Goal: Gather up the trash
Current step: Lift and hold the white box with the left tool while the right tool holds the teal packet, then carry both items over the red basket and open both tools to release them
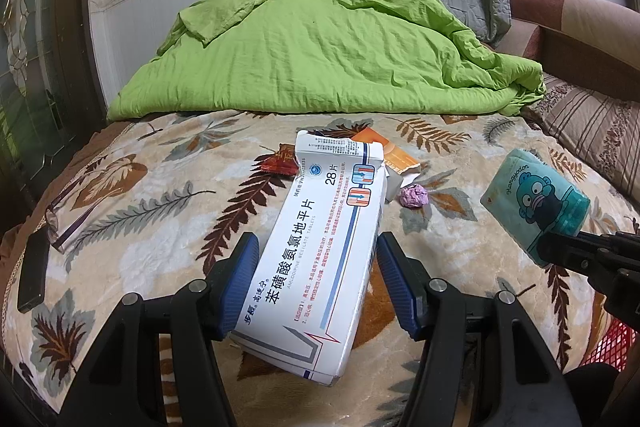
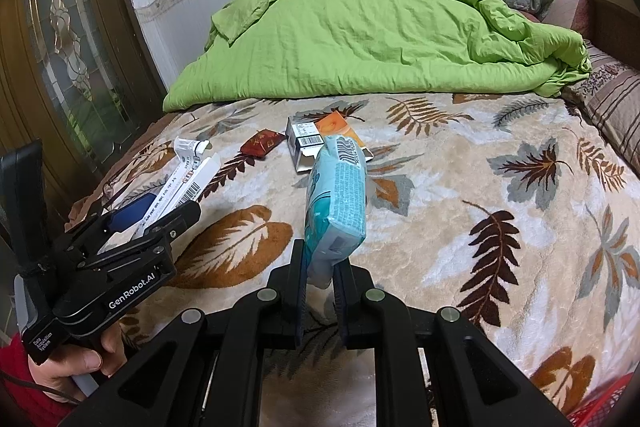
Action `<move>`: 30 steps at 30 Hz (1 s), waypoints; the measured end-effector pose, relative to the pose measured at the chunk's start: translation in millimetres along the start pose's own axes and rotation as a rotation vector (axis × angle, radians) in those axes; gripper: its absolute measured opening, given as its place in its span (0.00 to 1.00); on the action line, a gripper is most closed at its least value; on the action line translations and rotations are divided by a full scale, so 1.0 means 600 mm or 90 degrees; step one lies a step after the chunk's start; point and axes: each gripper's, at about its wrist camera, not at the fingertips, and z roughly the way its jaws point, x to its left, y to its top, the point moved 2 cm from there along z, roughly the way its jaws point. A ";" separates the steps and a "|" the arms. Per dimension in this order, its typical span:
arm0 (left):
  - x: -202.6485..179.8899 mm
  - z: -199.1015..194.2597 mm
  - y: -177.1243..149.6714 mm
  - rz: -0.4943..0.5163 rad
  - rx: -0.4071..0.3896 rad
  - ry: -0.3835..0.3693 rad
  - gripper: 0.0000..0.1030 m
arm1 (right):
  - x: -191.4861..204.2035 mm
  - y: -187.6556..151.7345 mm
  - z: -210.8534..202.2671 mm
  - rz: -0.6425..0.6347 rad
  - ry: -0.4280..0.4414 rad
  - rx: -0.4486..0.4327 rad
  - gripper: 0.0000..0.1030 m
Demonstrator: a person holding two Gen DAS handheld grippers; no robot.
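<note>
Left wrist: left tool (image 1: 316,279) clamps the medicine box (image 1: 320,255); right tool (image 2: 322,291) pinches a tissue pack (image 2: 336,203) (both lifted).

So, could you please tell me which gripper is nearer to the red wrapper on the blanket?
Left. The red wrapper lies just ahead of the left gripper, past its white box; the right gripper, holding a tissue pack, sits farther off to the right.

Even, soft indoor light, faint shadows, sharp centres, strong fisheye bending and dark vignetted corners.
</note>
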 end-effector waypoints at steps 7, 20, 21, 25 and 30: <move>-0.004 -0.002 -0.001 0.007 -0.002 0.001 0.59 | -0.008 -0.001 -0.008 0.027 0.009 -0.007 0.13; -0.036 -0.010 -0.001 0.059 -0.013 -0.003 0.59 | -0.017 -0.023 -0.039 0.058 0.032 -0.011 0.13; -0.039 -0.010 -0.001 0.061 -0.012 -0.003 0.59 | -0.020 -0.026 -0.043 0.062 0.033 -0.011 0.13; -0.038 -0.009 0.000 0.065 -0.006 -0.006 0.59 | -0.028 -0.035 -0.060 0.070 0.032 -0.012 0.13; -0.064 -0.024 -0.009 0.080 0.001 -0.020 0.59 | -0.035 -0.048 -0.085 0.070 0.026 -0.016 0.13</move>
